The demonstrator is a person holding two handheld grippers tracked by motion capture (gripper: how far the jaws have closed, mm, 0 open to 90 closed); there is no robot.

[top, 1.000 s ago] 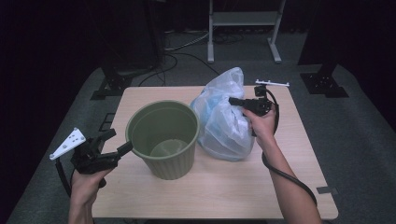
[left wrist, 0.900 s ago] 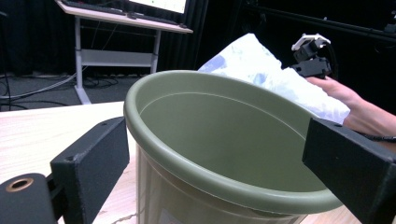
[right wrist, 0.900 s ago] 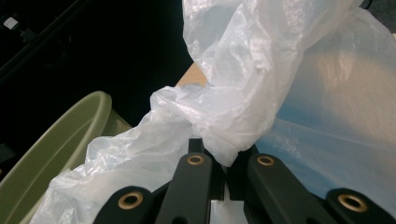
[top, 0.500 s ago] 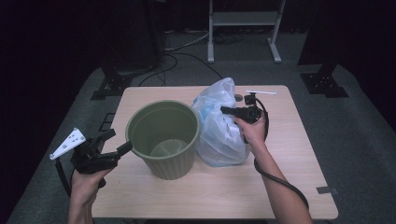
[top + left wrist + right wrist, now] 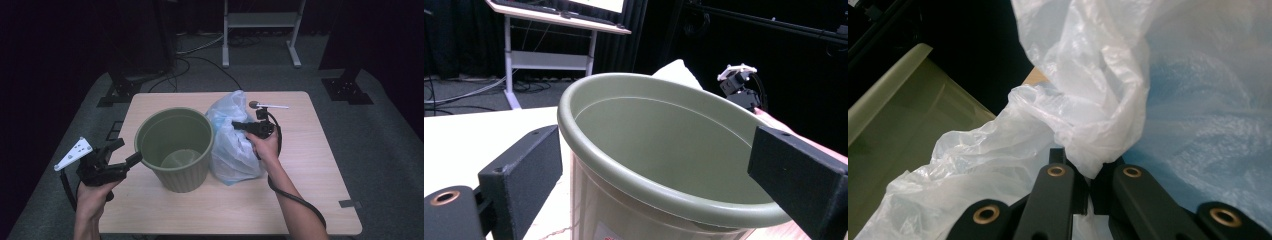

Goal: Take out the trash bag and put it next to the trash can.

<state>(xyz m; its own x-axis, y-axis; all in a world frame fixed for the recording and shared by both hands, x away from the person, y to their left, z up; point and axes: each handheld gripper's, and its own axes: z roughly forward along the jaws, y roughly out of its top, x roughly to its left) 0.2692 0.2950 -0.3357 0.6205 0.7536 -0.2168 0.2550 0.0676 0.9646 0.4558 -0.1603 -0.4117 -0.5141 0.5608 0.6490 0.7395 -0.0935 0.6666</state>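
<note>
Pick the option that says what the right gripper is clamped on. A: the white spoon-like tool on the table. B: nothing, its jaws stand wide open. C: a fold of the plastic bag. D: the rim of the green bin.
C: in the right gripper view the right gripper has its jaws closed together on a bunched fold of the translucent plastic bag, beside the green bin.

Bin (image 5: 175,150): olive plastic, smooth, faintly satin sheen, ribbed outer wall. Bag (image 5: 234,145): thin translucent plastic film, crinkled, slightly glossy. Table (image 5: 320,165): pale wood-grain top, matt. Floor (image 5: 380,150): grey carpet, rough.
</note>
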